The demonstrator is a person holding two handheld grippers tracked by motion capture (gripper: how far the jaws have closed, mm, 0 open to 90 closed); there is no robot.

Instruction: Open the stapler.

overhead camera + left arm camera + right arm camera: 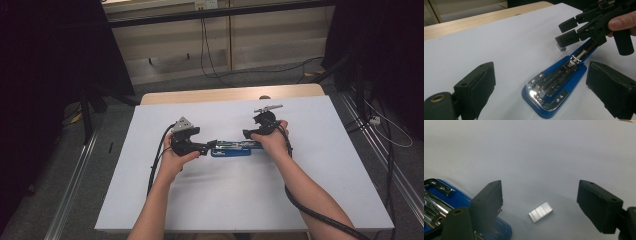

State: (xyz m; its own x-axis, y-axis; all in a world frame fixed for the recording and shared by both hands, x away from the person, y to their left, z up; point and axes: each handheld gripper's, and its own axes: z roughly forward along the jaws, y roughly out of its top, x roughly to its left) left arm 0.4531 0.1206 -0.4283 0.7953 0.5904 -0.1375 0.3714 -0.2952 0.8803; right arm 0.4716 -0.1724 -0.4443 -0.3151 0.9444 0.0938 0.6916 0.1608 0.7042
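Forearms: two bare arms enter at the near edge of the high view, each hand holding a gripper beside the stapler.
Stapler point(232, 148): blue, opened flat on the white table point(320, 200), lying between the two hands, its chrome staple channel facing up.
Left gripper point(541, 82): released, its jaws spread wide on either side of the stapler's rounded end, not pressing it.
Right gripper point(540, 205): released, hovering over the stapler's far end, nothing clamped.
Staple strip point(540, 211): small silver block lying on the table just beside the stapler, between the right gripper's spread jaws and touching neither.
Left gripper view: shows the stapler's open channel and spring.
High view: strip too small to tell.
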